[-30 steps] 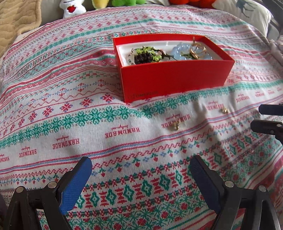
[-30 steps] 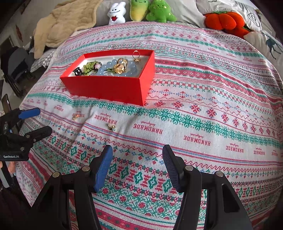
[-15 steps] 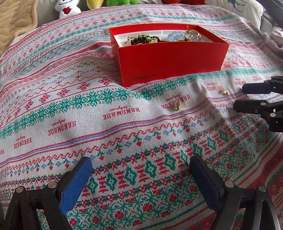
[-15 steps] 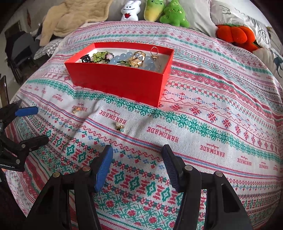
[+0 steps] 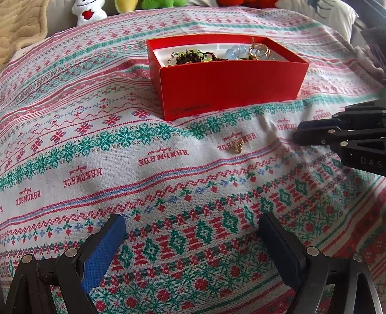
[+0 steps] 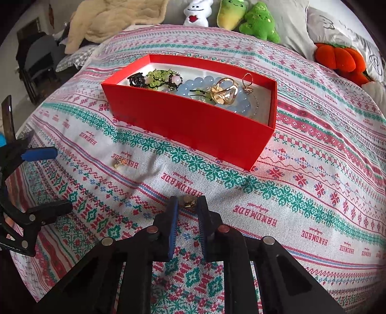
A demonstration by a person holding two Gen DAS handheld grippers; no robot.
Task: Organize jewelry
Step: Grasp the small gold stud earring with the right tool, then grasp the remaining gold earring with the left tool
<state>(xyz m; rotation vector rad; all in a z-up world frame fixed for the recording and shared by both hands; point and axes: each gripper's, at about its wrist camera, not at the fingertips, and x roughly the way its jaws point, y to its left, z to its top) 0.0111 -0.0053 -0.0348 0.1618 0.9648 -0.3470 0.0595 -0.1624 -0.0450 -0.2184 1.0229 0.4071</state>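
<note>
**Jewelry lot on patterned bed cover, both tongs in view**

Where the woven bed cover [image 6: 301,154] slopes away toward its near and left edges, open cloth lies on every side of the red box [image 6: 193,123], widest in front of it.

Item 1. Red box: rectangular card, open-topped, pale lining, standing flat on the cover. Contents: pale blue bead bracelet [image 6: 205,83], wide gold ring [image 6: 224,91], thin gold ring [image 6: 247,82] propped near the right end, green beaded piece [image 6: 158,76], small black piece [image 6: 136,80] at the left end.

Item 2. Small gold earring [image 6: 189,201], on the cloth in front of the box and well apart from it. It sits between the tips of the right tongs [image 6: 188,205], whose blue ribbed pads are drawn close on either side of it, nearly closed; whether they actually press it cannot be told.

Item 3. Second small gold piece [image 5: 237,146], loose on the cloth beside a "HANDMADE" print, near the box front. It lies ahead of the left tongs [image 5: 193,231] and apart from them, with the right tongs' black frame just to its right.

Item 4. Left tongs: released, pads spread wide, nothing between them, low over the near band of red and green diamonds.

Item 5. Background: plush toys [image 6: 259,23], orange pumpkin cushion [image 6: 342,60] and a cream blanket [image 6: 113,21] along the far edge.
</note>
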